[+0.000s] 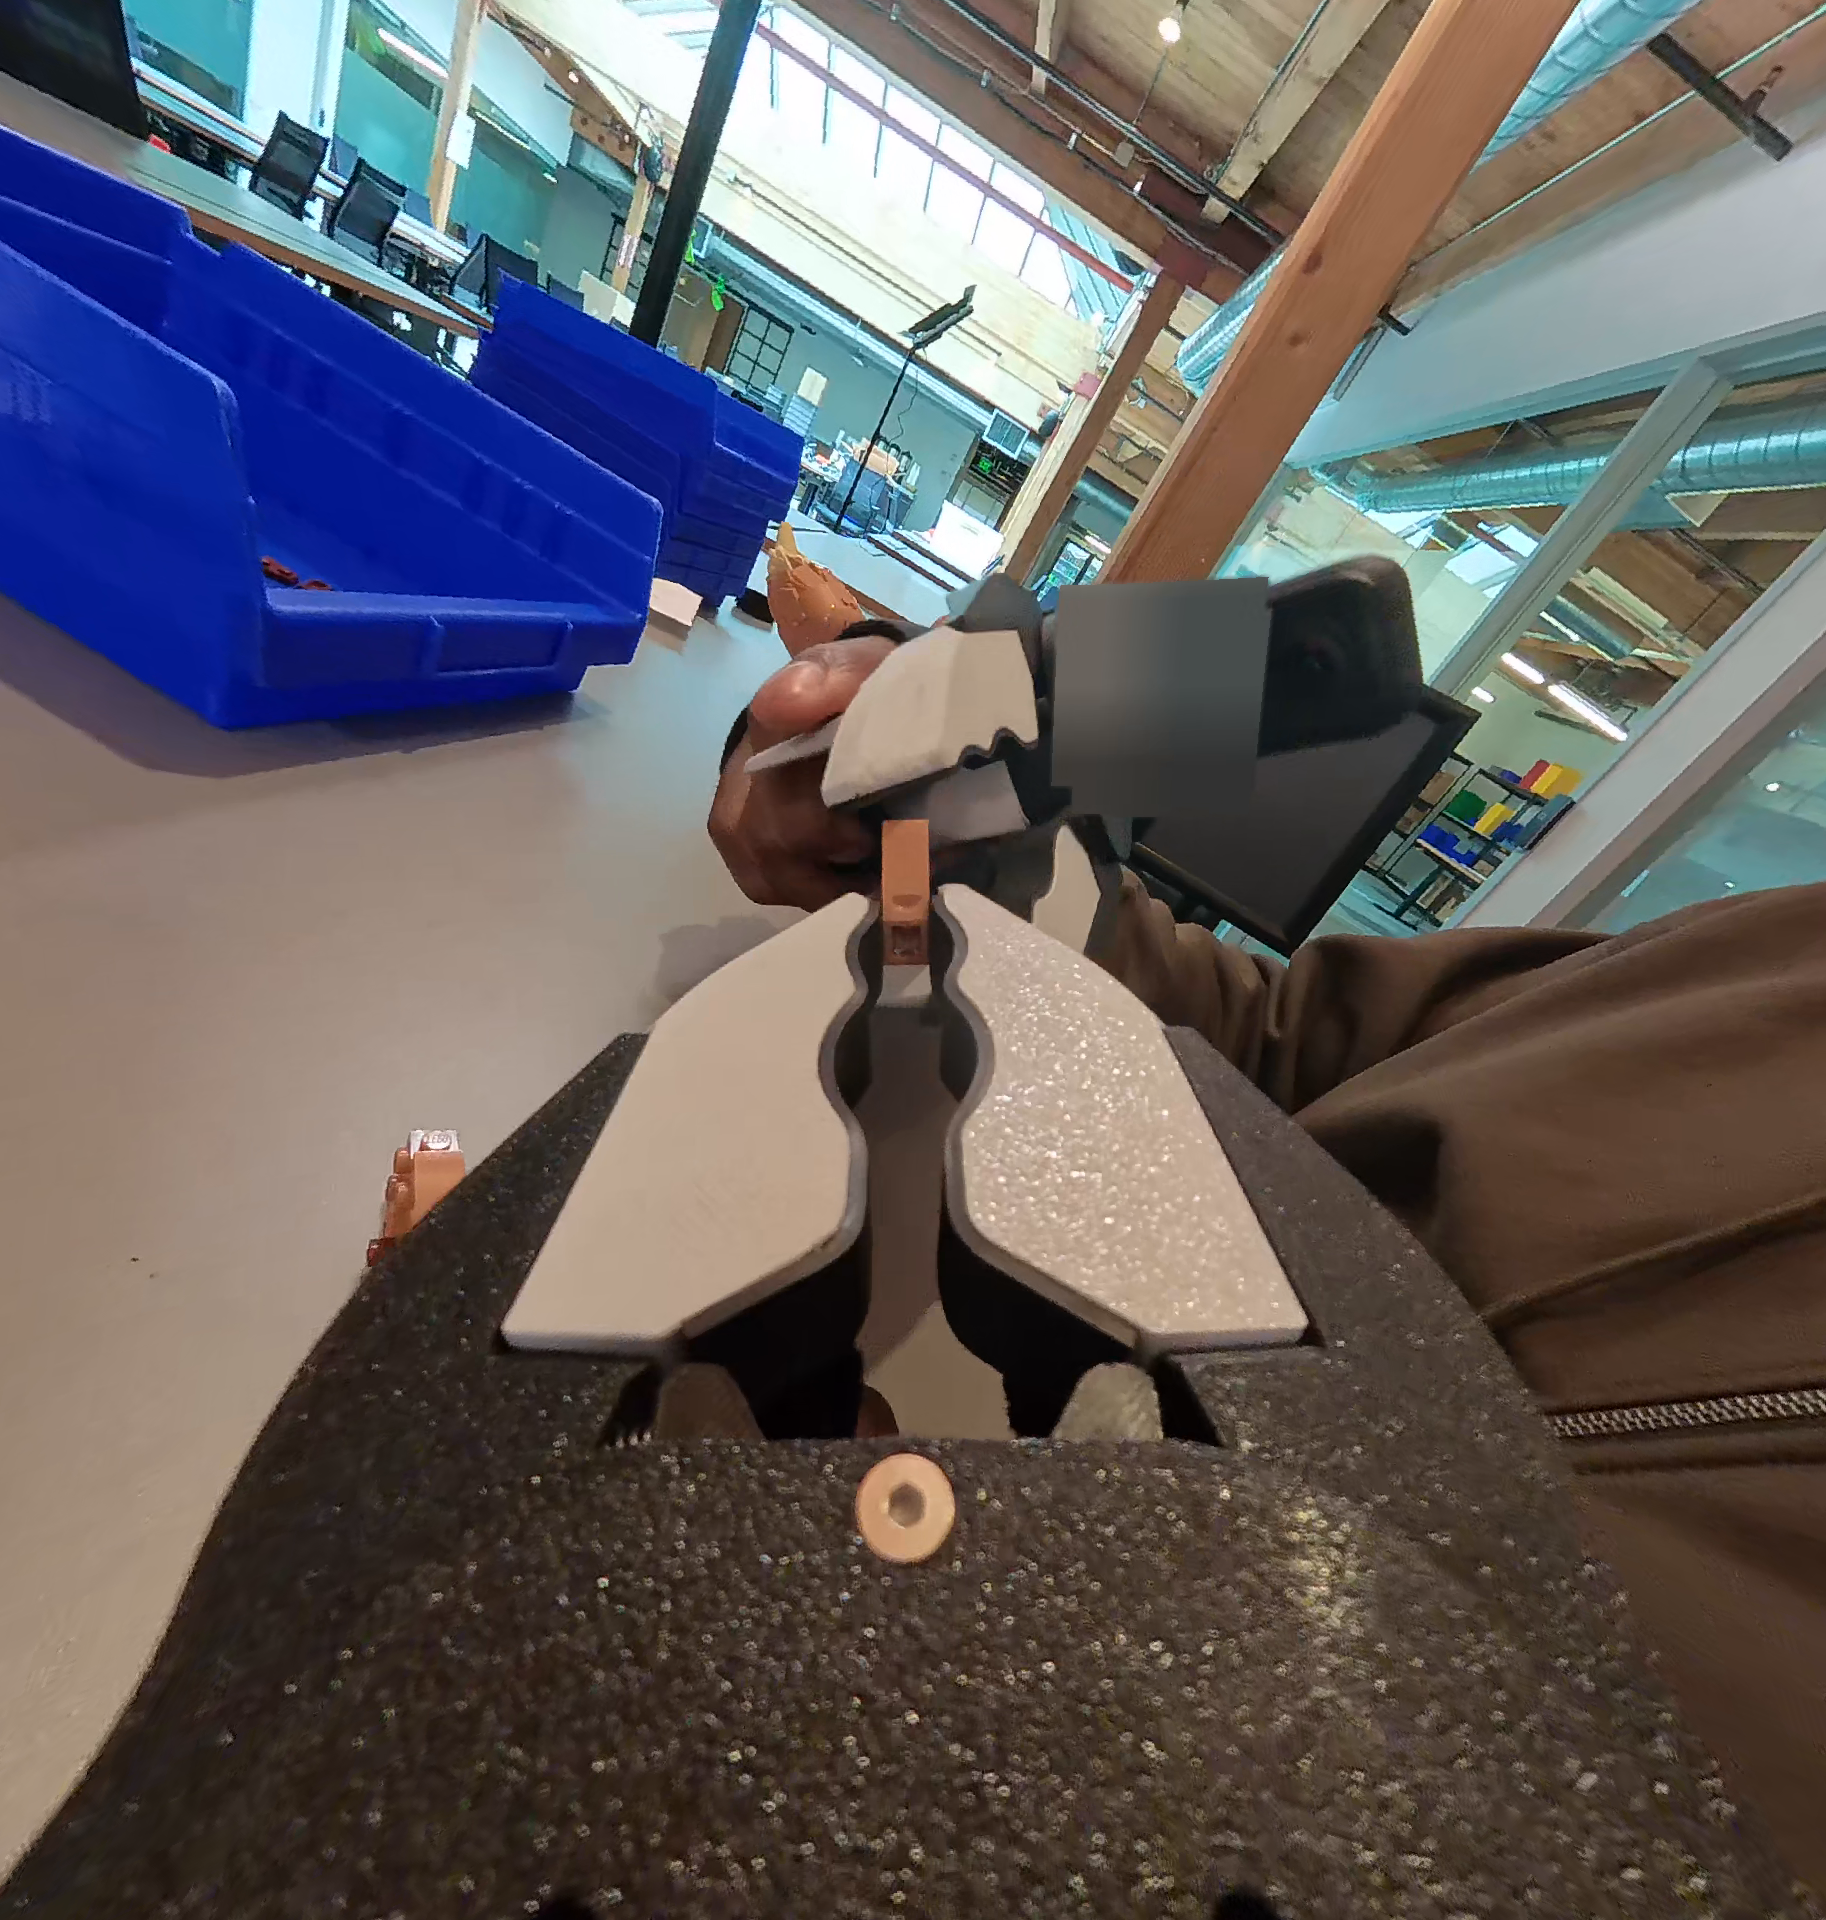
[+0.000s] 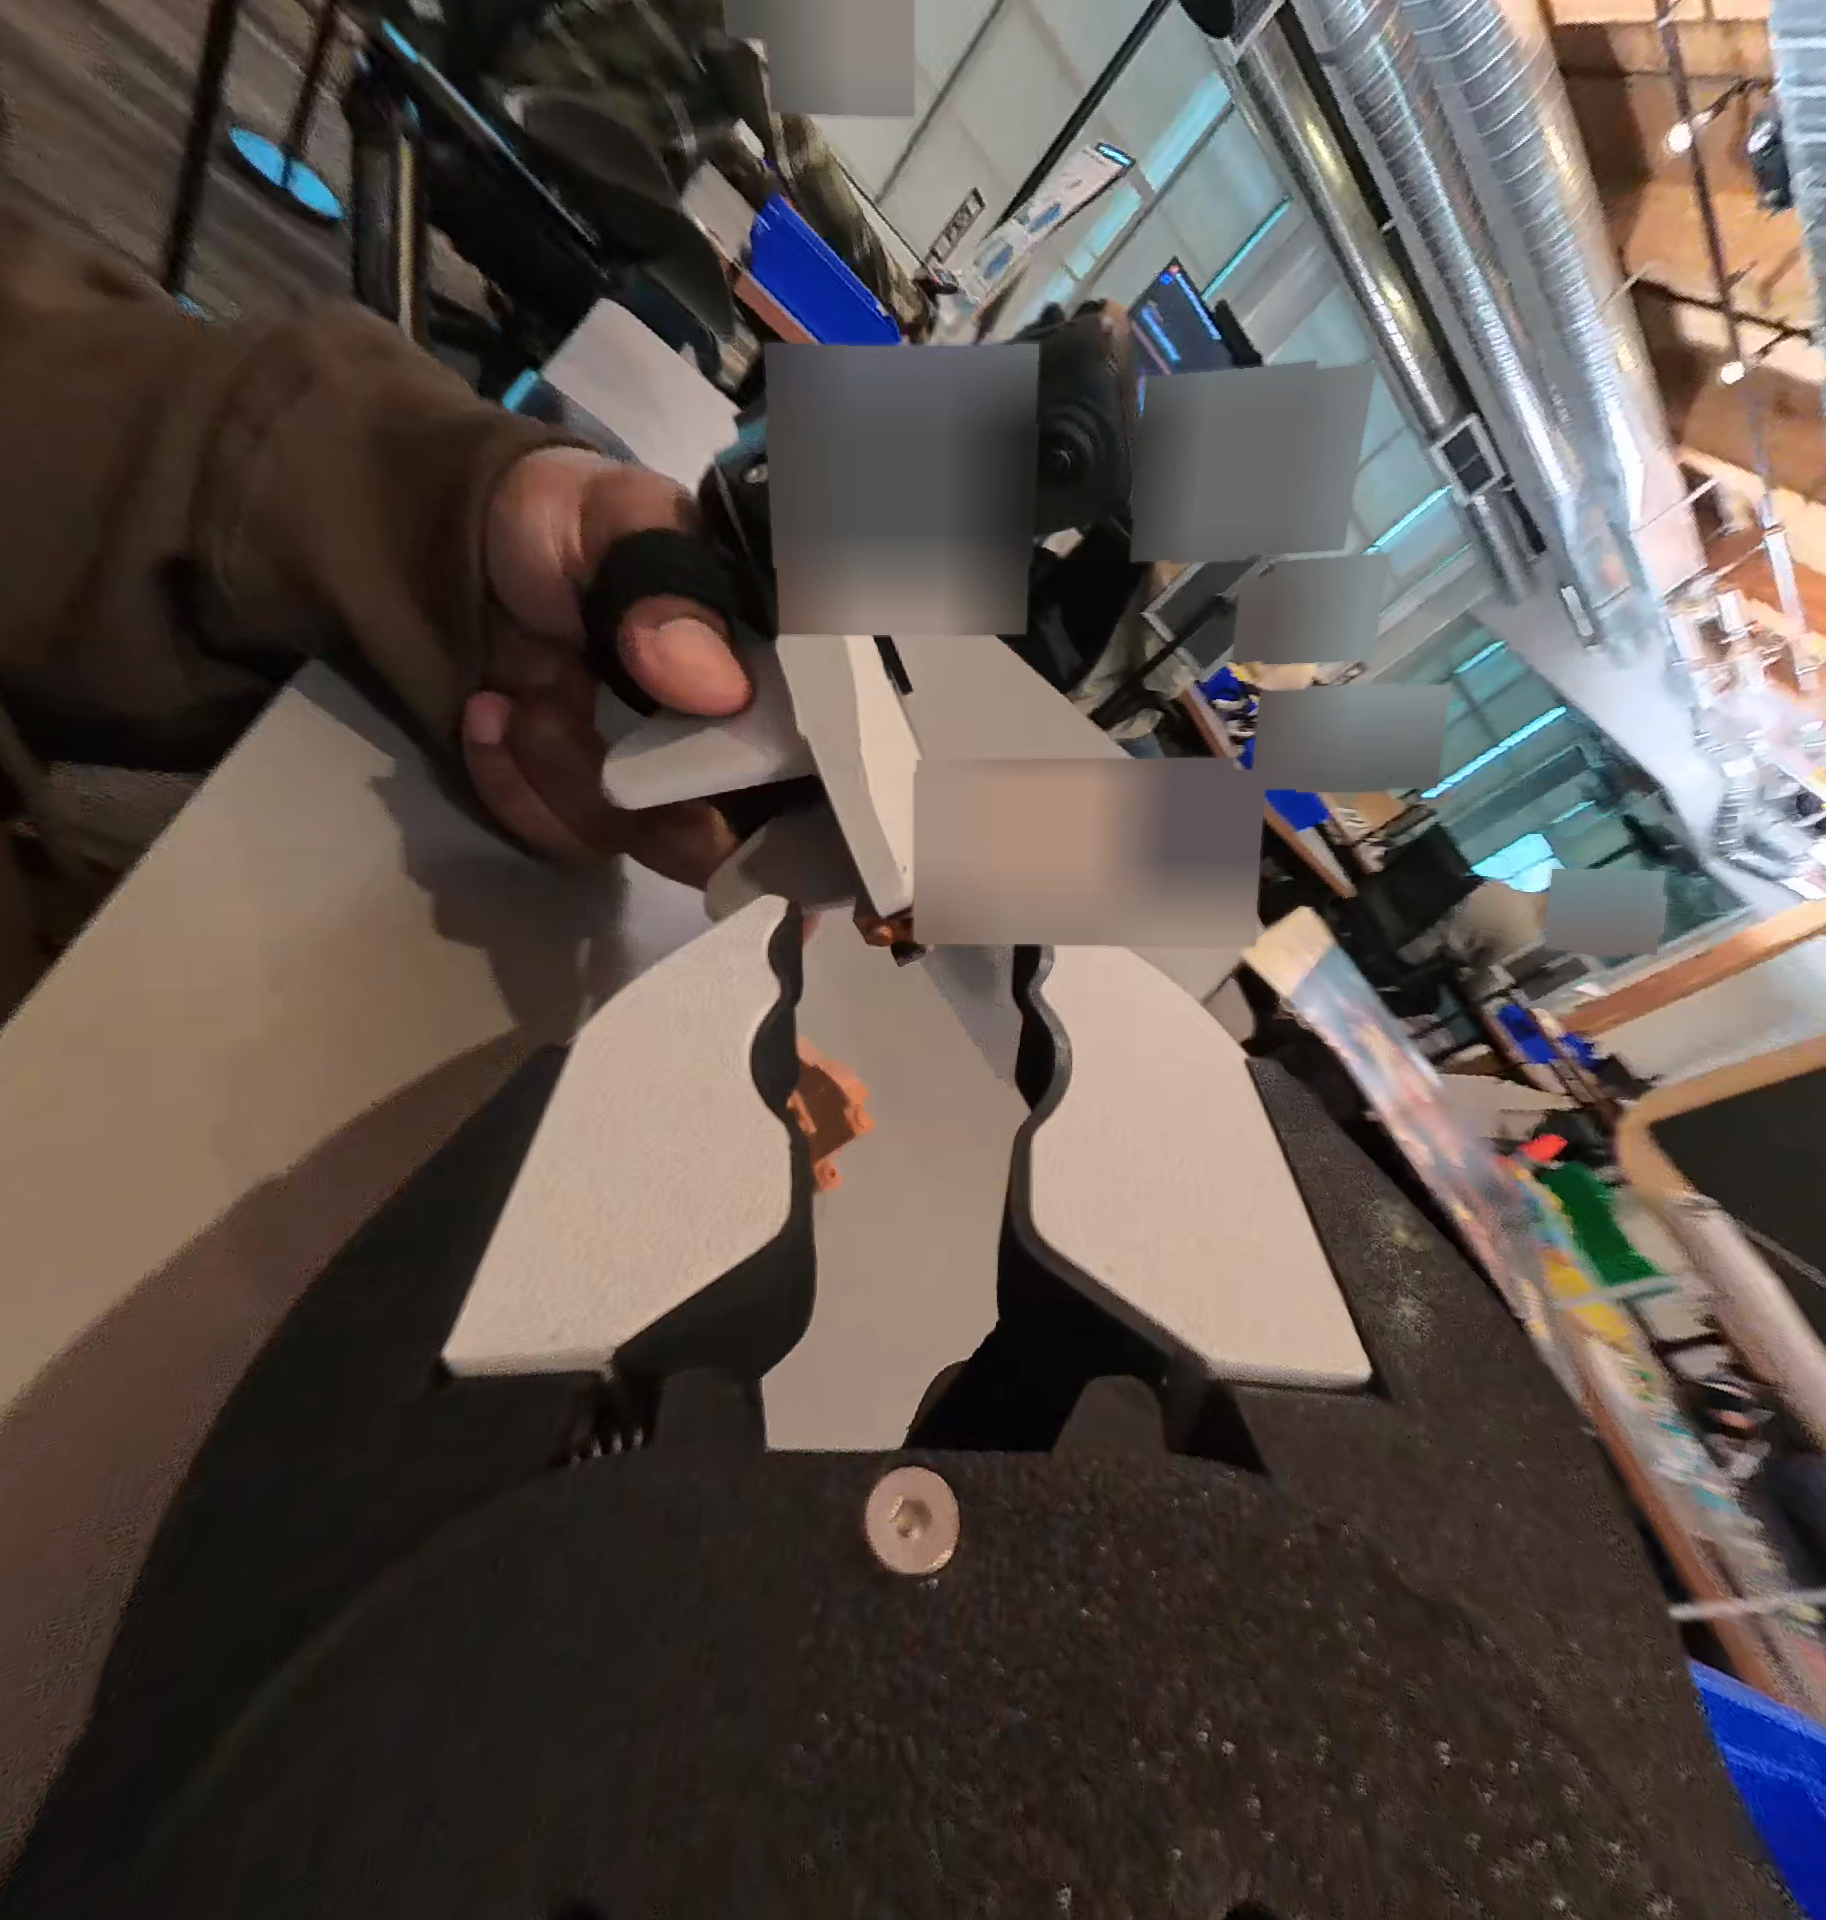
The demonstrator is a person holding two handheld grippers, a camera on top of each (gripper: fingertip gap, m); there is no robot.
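Tan brick [image 1: 904, 883] pinched upright in left tongs [image 1: 904, 940], just before right tongs [image 2: 904, 971], gaping and empty; best held steady, squarely aligned; orange brick cluster [image 2: 826, 1117] below on tabletop [image 1: 265, 935].

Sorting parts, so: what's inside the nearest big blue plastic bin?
The blue plastic bin holds a few small reddish-brown pieces on its floor by the front lip. Its near side wall hides the rest of the floor, so more could lie there unseen.
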